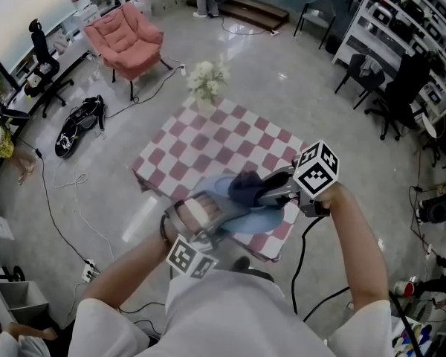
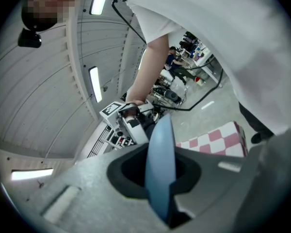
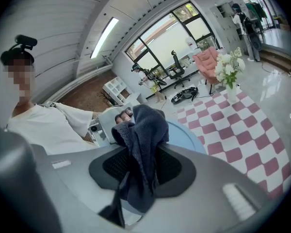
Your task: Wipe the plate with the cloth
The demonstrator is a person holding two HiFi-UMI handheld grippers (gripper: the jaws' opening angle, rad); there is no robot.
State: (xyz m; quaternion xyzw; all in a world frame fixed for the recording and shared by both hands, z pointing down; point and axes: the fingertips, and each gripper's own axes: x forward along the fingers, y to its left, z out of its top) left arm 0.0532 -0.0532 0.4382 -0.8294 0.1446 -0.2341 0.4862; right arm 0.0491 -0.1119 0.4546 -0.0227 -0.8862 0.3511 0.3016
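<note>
Head view and both gripper views, plate-wiping task. The plate (image 2: 161, 140), pale blue, is lifted clear of the checked worktop (image 1: 208, 136) and hangs above its near edge, in front of the person's body. The left hand-held gripper (image 2: 160, 176) is clamped on the plate's rim. In its own view the plate appears edge-on, a thin blade rising from between the two pads, and its width runs away from this gripper toward the other one.

The right hand-held gripper (image 3: 141, 166) is closed on the cloth (image 3: 144, 125), a dark blue towel. The cloth is bunched between the pads, with a wad standing above them and a tail hanging below. From this gripper the plate lies directly ahead and slightly below, its broad face turned up toward the cloth.

The head view places the wad over the middle of that face. It probably rests on the surface, though no view shows the contact line clearly.

The coming stroke therefore turns on one relation: cloth above, plate face beneath, with the rim-holding gripper opposite. The right hand is the working hand and the left only steadies. A wipe would run across the face toward the left gripper's hold or away from it.
</note>
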